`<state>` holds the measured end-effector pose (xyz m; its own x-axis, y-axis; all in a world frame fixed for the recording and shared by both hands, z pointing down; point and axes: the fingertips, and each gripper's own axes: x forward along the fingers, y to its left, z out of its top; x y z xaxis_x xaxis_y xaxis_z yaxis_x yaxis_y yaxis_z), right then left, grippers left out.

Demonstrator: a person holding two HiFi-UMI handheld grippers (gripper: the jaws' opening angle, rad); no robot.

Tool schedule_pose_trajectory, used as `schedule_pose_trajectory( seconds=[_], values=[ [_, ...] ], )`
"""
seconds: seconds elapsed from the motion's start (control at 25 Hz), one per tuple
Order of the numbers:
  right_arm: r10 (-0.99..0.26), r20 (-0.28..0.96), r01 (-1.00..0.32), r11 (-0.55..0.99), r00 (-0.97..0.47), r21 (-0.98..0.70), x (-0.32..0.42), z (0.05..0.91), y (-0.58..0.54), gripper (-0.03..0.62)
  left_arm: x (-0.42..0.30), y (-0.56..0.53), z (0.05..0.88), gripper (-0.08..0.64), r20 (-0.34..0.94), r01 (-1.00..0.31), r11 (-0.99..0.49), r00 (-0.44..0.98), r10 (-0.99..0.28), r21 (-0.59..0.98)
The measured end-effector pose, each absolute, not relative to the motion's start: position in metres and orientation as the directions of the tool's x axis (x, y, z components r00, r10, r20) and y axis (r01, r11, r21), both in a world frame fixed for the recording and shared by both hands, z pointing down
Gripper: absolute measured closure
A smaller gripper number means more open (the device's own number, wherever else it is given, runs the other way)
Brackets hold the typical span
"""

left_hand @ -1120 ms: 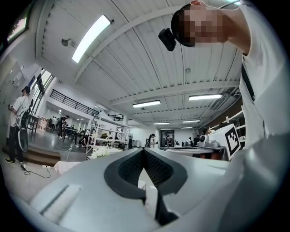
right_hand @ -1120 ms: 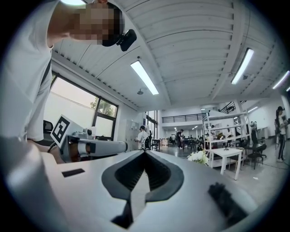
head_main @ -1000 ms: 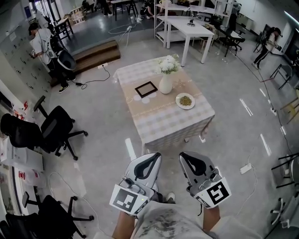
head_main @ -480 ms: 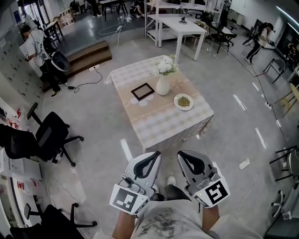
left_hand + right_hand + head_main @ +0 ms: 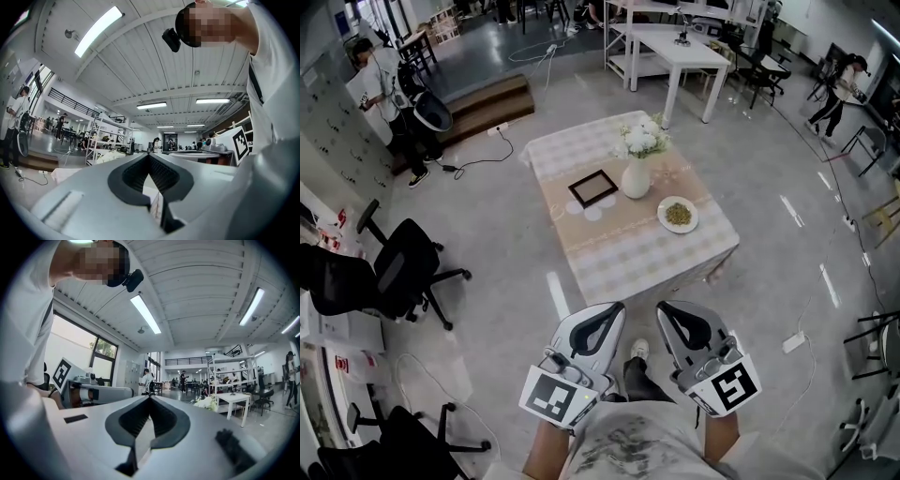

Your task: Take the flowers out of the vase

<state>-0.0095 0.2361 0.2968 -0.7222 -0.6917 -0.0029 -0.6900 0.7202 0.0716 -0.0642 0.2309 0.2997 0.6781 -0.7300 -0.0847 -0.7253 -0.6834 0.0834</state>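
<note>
A white vase (image 5: 635,178) with white flowers (image 5: 642,141) stands on a checked-cloth table (image 5: 623,258) in the middle of the room, some way ahead of me. Both grippers are held low in front of my body, short of the table. The left gripper (image 5: 613,308) is shut with nothing in it, and its tips meet in the left gripper view (image 5: 149,155). Beside it, the right gripper (image 5: 667,309) is also shut and empty (image 5: 150,397). The flowers (image 5: 207,402) show small and far off in the right gripper view.
On the table lie a black-framed square (image 5: 592,188) and a plate of food (image 5: 677,214). Black office chairs (image 5: 389,272) stand at the left, a white table (image 5: 670,42) behind, wooden steps (image 5: 483,98) at back left. People stand at the room's edges.
The table sits slightly lower and a little to the right in the head view as I step toward it. Both grippers keep their pose and stay shut.
</note>
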Motion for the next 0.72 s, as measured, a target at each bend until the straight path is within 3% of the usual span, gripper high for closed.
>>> schedule_pose_trajectory(
  seconds=[0.72],
  values=[
    [-0.631,-0.014,-0.631,0.774,-0.775,0.041,0.038,0.299,0.125,0.575,-0.016,0.125,0.308,0.552,-0.030,-0.769,-0.633,0.633,-0.773,0.082]
  ],
)
